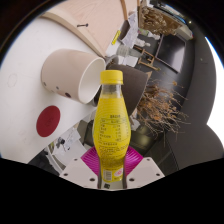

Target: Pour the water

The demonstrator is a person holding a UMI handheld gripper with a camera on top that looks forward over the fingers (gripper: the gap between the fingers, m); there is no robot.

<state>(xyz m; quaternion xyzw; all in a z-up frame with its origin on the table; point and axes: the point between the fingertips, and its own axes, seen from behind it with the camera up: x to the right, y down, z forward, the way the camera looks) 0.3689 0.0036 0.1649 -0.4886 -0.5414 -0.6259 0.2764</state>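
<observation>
Claw (111,172) pinching yellow bottle (112,125), cap (112,76) on, held upright between the pads. Cup (72,75) lies on its side just beyond, to the left, on the desk (35,50). Pouring appears not yet begun; uncapping and tilting remain.

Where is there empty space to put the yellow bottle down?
Bare white table lies left of the beige cup, above the red circle. Right of the yellow bottle, held in the gripper, it's crowded with twiggy clutter.
</observation>
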